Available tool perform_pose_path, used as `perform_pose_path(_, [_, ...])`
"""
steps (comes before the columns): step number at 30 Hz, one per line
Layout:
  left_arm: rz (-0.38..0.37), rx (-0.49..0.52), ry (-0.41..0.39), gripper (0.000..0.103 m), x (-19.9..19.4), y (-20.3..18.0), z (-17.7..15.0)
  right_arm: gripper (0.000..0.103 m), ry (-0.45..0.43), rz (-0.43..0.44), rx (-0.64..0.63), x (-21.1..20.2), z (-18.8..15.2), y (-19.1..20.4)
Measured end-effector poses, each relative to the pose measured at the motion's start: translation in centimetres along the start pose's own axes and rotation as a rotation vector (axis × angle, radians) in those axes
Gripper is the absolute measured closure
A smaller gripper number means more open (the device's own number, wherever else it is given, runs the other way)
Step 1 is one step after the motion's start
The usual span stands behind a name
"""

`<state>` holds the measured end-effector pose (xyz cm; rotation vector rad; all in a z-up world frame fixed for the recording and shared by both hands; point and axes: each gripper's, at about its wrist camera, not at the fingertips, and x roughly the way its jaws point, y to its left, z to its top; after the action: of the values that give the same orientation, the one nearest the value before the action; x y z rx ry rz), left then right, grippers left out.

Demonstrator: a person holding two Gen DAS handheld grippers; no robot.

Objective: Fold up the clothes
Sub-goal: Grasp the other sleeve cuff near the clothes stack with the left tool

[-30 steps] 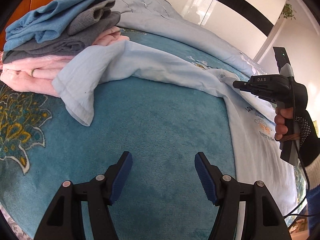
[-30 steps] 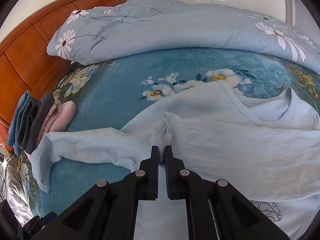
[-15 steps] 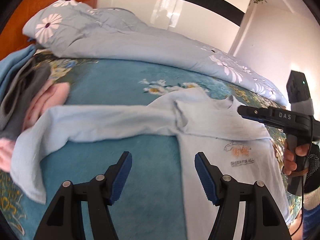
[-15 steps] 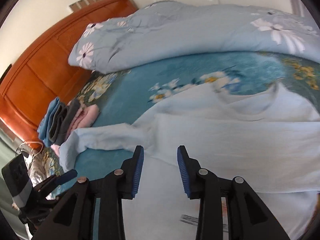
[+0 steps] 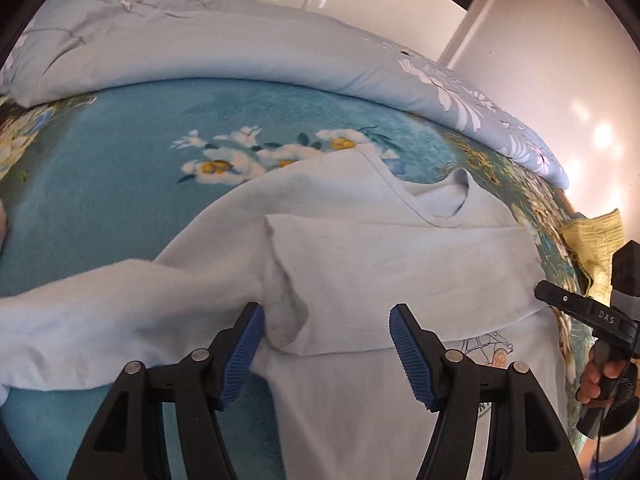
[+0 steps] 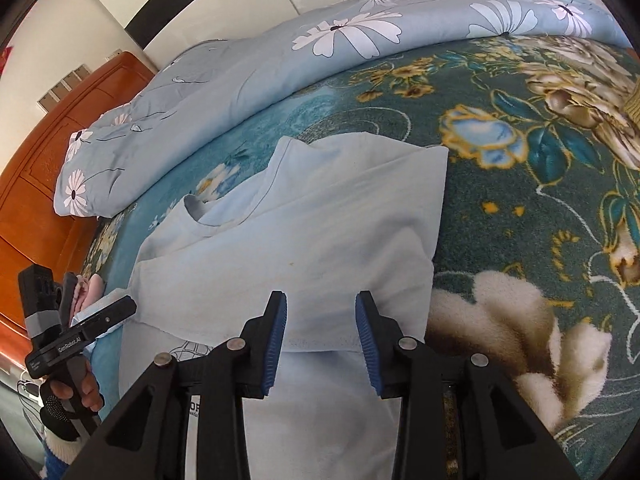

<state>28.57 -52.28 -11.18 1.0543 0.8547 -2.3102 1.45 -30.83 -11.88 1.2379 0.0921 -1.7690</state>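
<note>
Pale blue shirt [image 5: 360, 264] flat on bed blanket [image 5: 120, 168], one sleeve folded across chest. Left gripper [image 5: 326, 344] jaws spread over sleeve seam; right gripper [image 6: 321, 330] jaws spread over folded cuff edge.

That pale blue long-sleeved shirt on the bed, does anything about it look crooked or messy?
A little. On the pale blue long-sleeved shirt, one sleeve is folded neatly across the chest, but the other sleeve still trails out sideways, rumpled, over the teal floral blanket. Its cuff is puckered. No stains or tears show.
</note>
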Motion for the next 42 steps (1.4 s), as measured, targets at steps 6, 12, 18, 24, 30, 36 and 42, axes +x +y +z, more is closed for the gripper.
perform_pose_path(6, [0.060,-0.003,-0.132,0.034,-9.4,3.5,-5.0,0.066,-0.016,0.013,-0.031,-1.4,-0.4,1.0])
perform_pose_path(12, [0.383,-0.182,-0.247,0.034,-18.4,12.0,-12.2,0.066,-0.027,0.003,-0.062,-3.7,-1.5,2.7])
perform_pose_path(18, [0.317,-0.364,-0.231,0.031,-18.4,18.9,-15.4,0.066,-0.028,0.024,-0.038,-5.2,-2.5,4.3])
perform_pose_path(24, [0.162,-0.438,-0.292,0.033,-17.2,21.7,-15.6,0.066,-0.014,-0.001,-0.042,-5.9,-3.2,5.4])
perform_pose_path(30, [0.153,-0.393,-0.308,0.097,-19.2,20.9,-14.6,0.066,-0.011,-0.002,-0.032,-6.1,-3.5,5.7])
perform_pose_path(36, [0.072,-0.239,-0.384,0.097,-26.4,17.0,-9.4,0.066,-0.004,0.042,-0.038,-5.9,-3.8,5.6])
perform_pose_path(42, [-0.059,-0.192,-0.411,0.097,-32.0,11.8,-0.1,0.066,-0.009,0.095,-0.028,-6.3,-4.0,4.6])
